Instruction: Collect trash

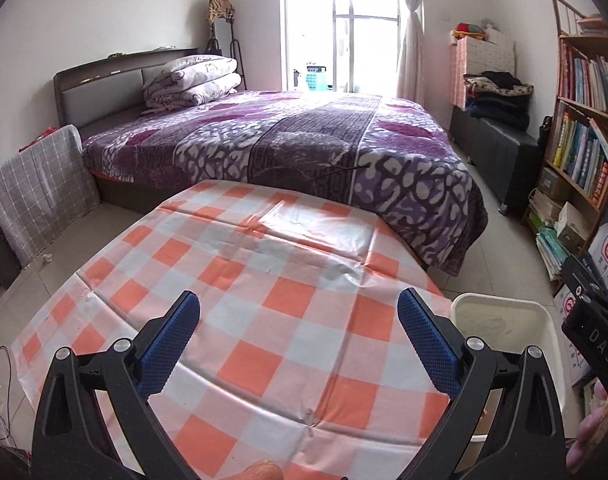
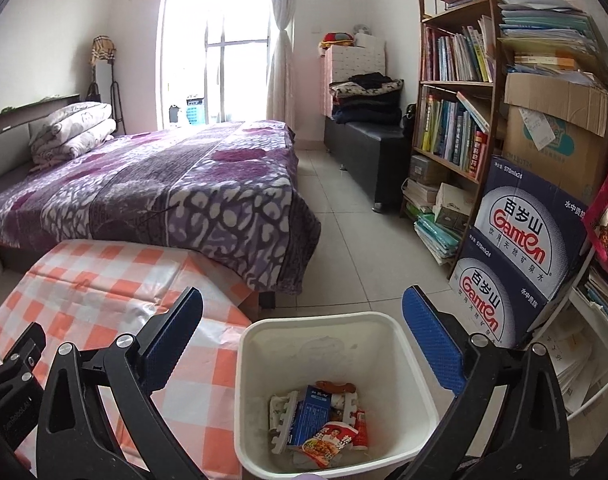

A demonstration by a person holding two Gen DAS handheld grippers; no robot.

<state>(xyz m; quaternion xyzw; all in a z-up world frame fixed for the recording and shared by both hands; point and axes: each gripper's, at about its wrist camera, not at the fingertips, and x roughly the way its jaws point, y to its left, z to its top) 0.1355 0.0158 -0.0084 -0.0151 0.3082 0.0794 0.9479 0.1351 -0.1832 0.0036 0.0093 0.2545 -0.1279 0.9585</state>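
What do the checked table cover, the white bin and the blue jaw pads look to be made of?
Checked table cover: probably plastic or oilcloth, glossy, with window glare and stiff fold creases.
White bin: likely moulded plastic, matte and scuffed, with a rounded rim and smooth one-piece walls.
Blue jaw pads: seemingly rubber or soft plastic, matte, with a fine dimpled grip texture.

Bedroom. Daylight is pouring through a tall window [image 2: 219,48] in the far wall, washing out the panes; a white curtain [image 2: 280,40] is hanging at its right side. A bed [image 2: 151,184] under a purple patterned blanket is filling the left half, folded quilts [image 2: 73,128] sitting by the headboard. Pale tiled floor [image 2: 356,240] is running along the bed's right edge. A wooden bookshelf [image 2: 456,112] is standing against the right wall, stacked cartons [image 2: 528,248] resting beside it. White walls.
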